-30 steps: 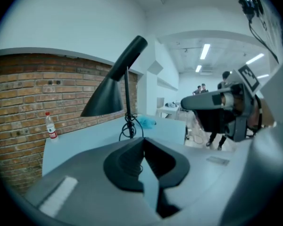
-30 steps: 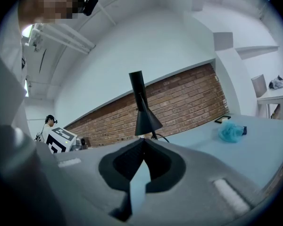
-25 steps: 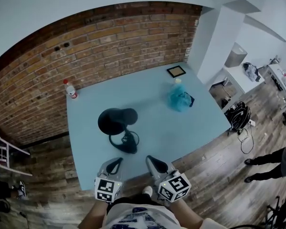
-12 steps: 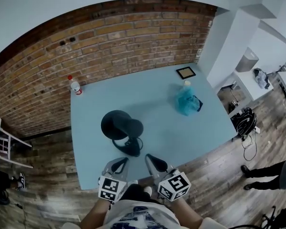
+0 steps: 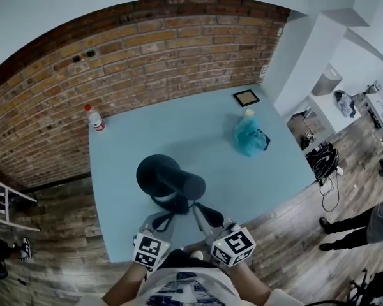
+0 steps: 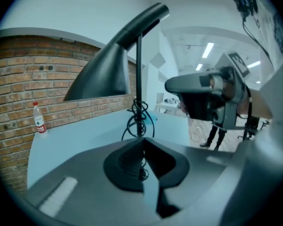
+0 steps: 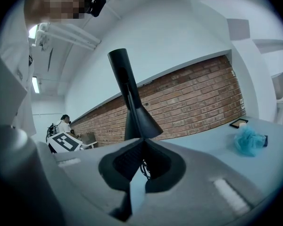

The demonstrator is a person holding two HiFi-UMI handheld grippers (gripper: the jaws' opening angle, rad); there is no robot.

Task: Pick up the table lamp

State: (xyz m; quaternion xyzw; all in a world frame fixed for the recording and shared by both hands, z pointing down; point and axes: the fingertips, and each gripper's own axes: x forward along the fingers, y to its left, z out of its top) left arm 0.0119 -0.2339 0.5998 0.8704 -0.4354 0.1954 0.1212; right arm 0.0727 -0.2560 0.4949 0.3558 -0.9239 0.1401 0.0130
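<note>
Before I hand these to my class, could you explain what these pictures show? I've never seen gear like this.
A person holds a two-jaw tool in each hand: the left gripper and the right gripper. The top-down picture comes from a camera on the person's head. The other two come from cameras riding on each gripper, looking along its jaws. On the blue table are a black table lamp, a plastic bottle, a teal crumpled bundle and a small framed square. Both grippers' jaws are together, close by the lamp's base, gripping nothing.
</note>
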